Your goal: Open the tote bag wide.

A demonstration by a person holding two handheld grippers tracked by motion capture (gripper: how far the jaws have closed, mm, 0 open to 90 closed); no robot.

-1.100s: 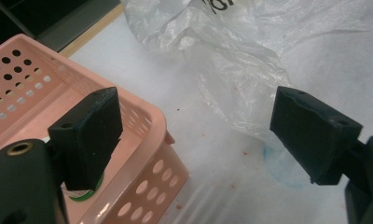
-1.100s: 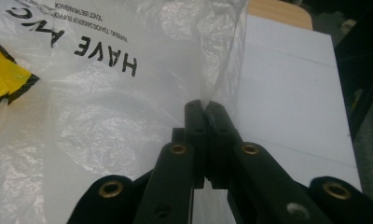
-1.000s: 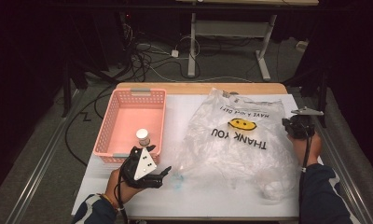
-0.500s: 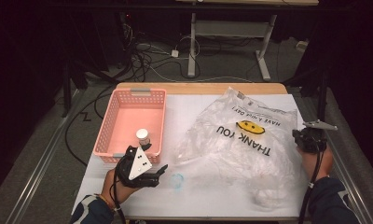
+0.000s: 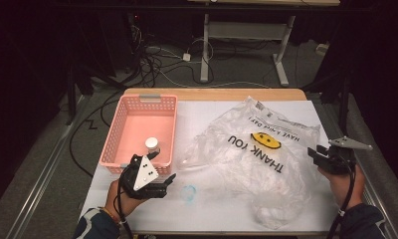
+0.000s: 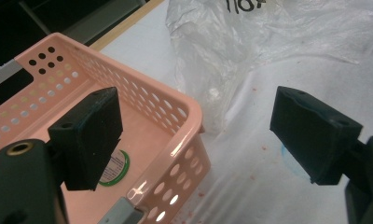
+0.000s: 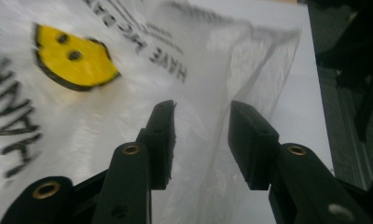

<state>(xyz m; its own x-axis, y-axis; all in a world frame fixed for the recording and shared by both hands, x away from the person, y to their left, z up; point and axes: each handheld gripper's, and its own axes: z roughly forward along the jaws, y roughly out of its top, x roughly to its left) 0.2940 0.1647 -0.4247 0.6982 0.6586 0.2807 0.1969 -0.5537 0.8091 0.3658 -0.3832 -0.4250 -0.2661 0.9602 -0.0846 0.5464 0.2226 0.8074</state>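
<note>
A pink perforated basket [image 5: 137, 124] stands at the table's left with a small white-capped bottle [image 5: 151, 145] inside near its front right corner. My left gripper [image 5: 160, 167] is open wide and straddles that corner [image 6: 187, 122]: one jaw hangs inside over the green-rimmed bottle [image 6: 113, 169], the other outside over the table. A clear plastic bag [image 5: 256, 154] printed THANK YOU with a yellow smiley [image 7: 72, 58] lies spread across the middle. My right gripper [image 5: 315, 152] sits at the bag's right edge, open [image 7: 201, 140], with the film beyond its jaws.
A faint blue ring mark [image 5: 188, 193] lies on the white table cover [image 5: 212, 112] just right of my left gripper. The table's right edge is close behind the right hand. Cables and desk legs [image 5: 205, 50] lie on the dark floor beyond.
My right gripper has drawn back to the right and nearer the front edge, and the bag has spread out flatter. My left gripper has crept slightly towards the basket corner.
</note>
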